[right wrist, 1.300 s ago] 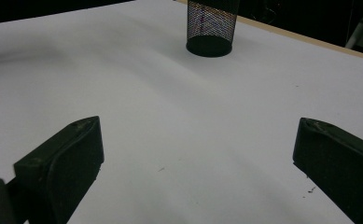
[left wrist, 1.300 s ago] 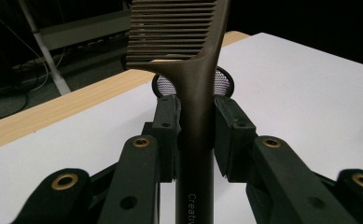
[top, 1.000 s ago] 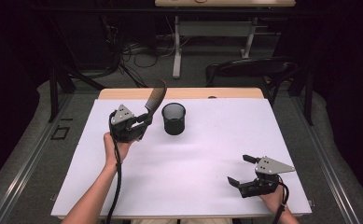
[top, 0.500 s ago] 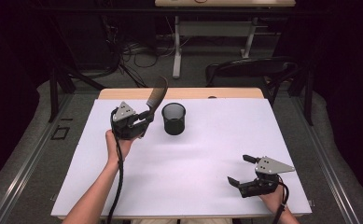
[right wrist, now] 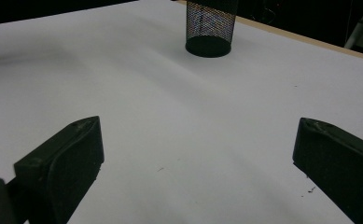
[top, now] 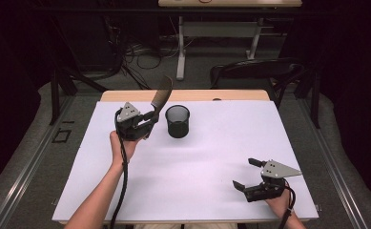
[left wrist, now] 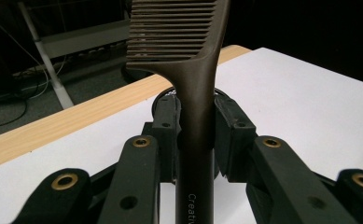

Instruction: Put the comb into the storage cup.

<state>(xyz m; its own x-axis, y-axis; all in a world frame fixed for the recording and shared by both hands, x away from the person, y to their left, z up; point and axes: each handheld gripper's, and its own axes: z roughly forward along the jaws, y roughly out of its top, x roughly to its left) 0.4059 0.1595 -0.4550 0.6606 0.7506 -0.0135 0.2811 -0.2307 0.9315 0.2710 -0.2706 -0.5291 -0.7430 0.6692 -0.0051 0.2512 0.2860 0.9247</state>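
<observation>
A dark brown comb (top: 160, 98) (left wrist: 193, 70) stands nearly upright, teeth end up, with my left gripper (top: 149, 119) (left wrist: 195, 121) shut on its handle. It hangs above the white table top, just left of a black mesh cup (top: 178, 121) (right wrist: 211, 28). Part of the cup's rim peeks out behind the comb's handle in the left gripper view. My right gripper (top: 246, 173) (right wrist: 193, 158) rests low at the near right of the table, jaws wide open, nothing between them.
The white sheet (top: 211, 157) covers most of a wooden table whose bare edge (top: 197, 95) runs along the far side. A dark chair (top: 254, 71) stands beyond it, with cables and desk legs on the floor behind.
The left hand with the comb has drifted slightly right, toward the mesh cup. The right gripper has stayed where it was.
</observation>
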